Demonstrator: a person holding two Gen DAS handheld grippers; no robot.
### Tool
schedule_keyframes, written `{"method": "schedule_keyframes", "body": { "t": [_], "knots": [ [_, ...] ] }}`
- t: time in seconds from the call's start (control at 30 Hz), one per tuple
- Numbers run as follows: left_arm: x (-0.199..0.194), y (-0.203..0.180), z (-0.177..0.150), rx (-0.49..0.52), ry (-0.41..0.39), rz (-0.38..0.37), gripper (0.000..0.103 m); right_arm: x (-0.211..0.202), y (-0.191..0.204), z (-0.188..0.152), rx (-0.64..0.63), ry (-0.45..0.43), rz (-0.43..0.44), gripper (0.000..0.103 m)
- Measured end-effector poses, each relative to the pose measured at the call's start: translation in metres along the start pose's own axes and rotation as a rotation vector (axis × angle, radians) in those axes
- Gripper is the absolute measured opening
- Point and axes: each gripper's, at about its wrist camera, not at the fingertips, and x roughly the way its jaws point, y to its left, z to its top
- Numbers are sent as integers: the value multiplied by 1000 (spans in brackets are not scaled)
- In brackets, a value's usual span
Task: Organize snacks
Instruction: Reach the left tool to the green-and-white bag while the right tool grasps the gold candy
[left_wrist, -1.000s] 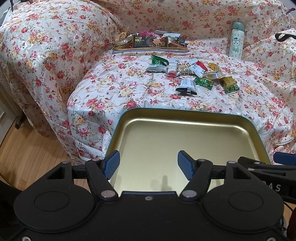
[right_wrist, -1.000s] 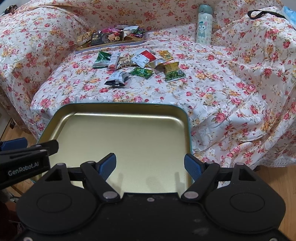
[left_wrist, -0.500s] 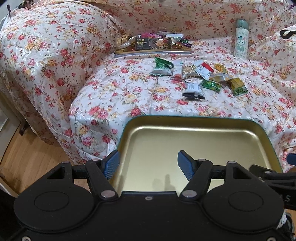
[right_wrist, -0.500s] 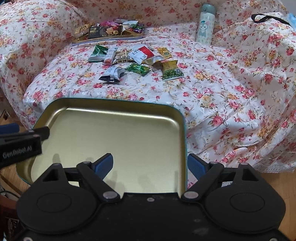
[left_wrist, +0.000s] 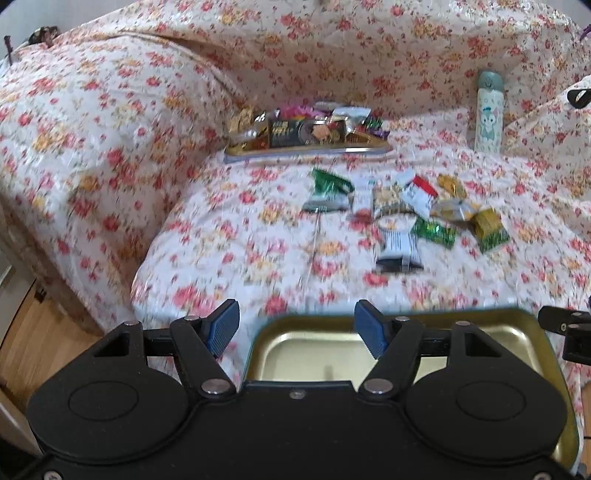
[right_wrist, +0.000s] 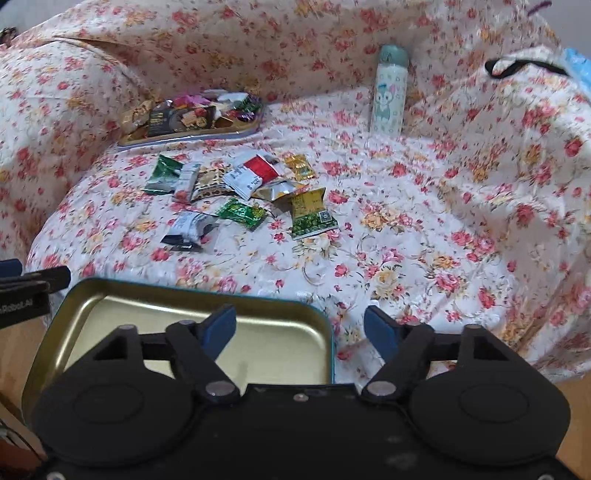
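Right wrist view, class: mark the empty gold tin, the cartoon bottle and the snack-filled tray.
empty gold tin (right_wrist: 280, 343), right wrist view, bare inner floor.
cartoon bottle (right_wrist: 388, 99), right wrist view, middle of its body.
snack-filled tray (right_wrist: 192, 137), right wrist view, front rim.

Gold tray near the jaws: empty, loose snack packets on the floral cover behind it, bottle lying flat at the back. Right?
Not quite. The bottle stands upright against the back cushion, as the right wrist view shows. The gold tray is empty, and the loose snack packets lie on the floral cover behind it.

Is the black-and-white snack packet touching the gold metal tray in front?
Apart. In the right wrist view the black-and-white snack packet lies on the floral cover, and a clear strip of cloth separates it from the gold metal tray rim.
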Motion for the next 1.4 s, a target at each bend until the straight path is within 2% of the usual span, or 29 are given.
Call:
{"method": "schedule_keyframes", "body": {
  "t": [0.07, 0.17, 0.2, 0.4, 0.63, 0.93, 1.1, 1.4],
  "knots": [
    [10, 0, 8, 8, -9, -2, 71, 12, -3, 8, 11, 25, 13, 70],
    [29, 0, 19, 20, -16, -3, 71, 28, -7, 16, 13, 35, 42, 58],
    [34, 0, 22, 20, -15, -2, 71, 32, -8, 19, 14, 30, 47, 57],
    [78, 4, 41, 20, 6, -26, 71, 57, -14, 40, 40, -2, 76, 57],
    [122, -5, 56, 99, -3, -27, 71, 87, -16, 62, 39, -27, 51, 56],
    [156, -12, 67, 160, -19, -48, 71, 112, -20, 91, 44, -79, 43, 56],
    [179, -13, 71, 139, 14, -62, 72, 124, -23, 108, 34, -121, 30, 56],
    [195, -6, 79, 92, 1, -96, 76, 162, -25, 130, -9, -122, 25, 55]
  ]
}}
